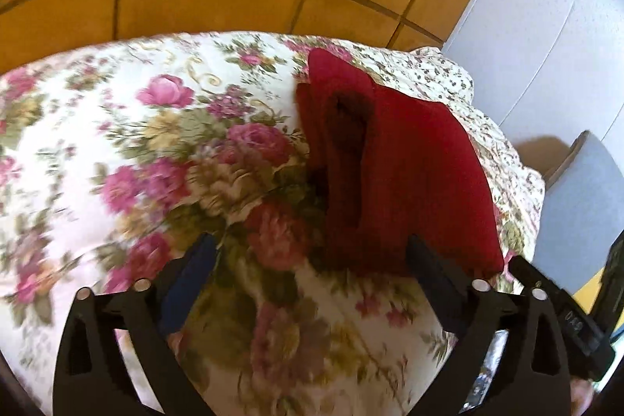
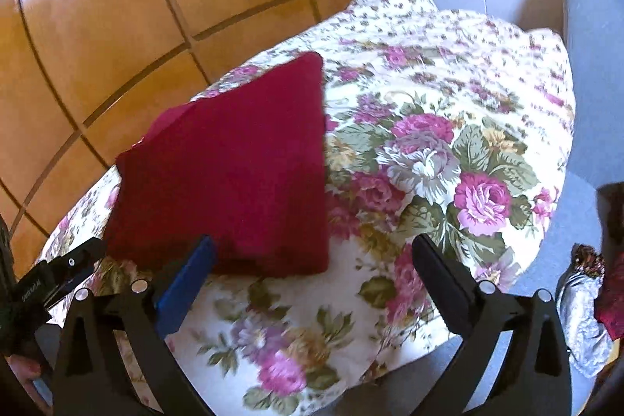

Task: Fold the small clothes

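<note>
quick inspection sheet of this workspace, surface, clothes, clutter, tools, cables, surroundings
surface: floral quilt over a padded top, with a smaller-print border at the far edge.
job's things: red garment lies folded flat on the quilt; the left wrist view shows a dark pocket-like opening in its folds.
clutter: silvery and red fabric off the quilt at the right edge, too partial to identify.
tools: left tool open, nothing between its fingers; right tool open, also free of the garment.
cables: nothing seen.
surroundings: orange-brown tiled floor, pale wall panels, a grey-blue chair beside the quilt.
</note>
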Tool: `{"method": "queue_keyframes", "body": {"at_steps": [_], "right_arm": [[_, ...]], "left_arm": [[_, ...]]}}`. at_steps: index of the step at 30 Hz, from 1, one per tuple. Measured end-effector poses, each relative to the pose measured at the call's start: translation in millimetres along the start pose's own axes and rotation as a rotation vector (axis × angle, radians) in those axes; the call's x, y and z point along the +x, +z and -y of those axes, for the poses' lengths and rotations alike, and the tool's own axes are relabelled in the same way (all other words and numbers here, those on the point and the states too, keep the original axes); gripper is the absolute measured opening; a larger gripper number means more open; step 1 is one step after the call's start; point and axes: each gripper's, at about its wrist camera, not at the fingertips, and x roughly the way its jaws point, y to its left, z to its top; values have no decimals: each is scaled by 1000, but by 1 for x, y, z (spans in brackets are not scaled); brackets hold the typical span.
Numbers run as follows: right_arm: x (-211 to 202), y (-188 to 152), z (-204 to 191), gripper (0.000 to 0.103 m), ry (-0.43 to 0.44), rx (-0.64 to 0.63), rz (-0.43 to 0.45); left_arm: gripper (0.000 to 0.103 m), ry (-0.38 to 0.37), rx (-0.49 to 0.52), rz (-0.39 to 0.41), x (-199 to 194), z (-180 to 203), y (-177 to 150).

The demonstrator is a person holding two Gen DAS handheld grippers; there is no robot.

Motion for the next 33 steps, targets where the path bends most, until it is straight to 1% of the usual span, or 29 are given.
{"method": "queue_keyframes", "body": {"at_steps": [2,5,6,9,12,14,18,20,23,28,33], "right_arm": [[-10,-4,-11,101,-13,-22,20],[-24,-12,-27,101,-32,-58,41],[-28,-15,-32,101,-40,-72,42],[-43,-26,-46,101,-87,-120,59],[-53,-33,-53,101,-125,-136,76],[-59,-36,-55,101,-148,-129,74],[-66,-38,-49,101,-176,-107,58],[-69,-41,-46,101,-176,-95,52],[-70,-42,-43,101,-193,-99,45],[-71,-39,-38,101,-195,-79,41],[-71,-39,-40,101,-197,-97,45]], "left_arm": [[99,83,60,21,-13,8,-8],[99,162,128,49,-33,16,-19],[99,175,140,59,-40,17,-22],[99,204,151,81,-57,17,-30],[99,271,146,119,-75,20,-37],[99,311,124,126,-82,19,-39],[99,318,79,98,-88,16,-40],[99,338,68,102,-91,17,-40],[99,351,76,118,-93,21,-42],[99,351,98,109,-93,30,-45],[99,353,99,100,-90,34,-46]]}}
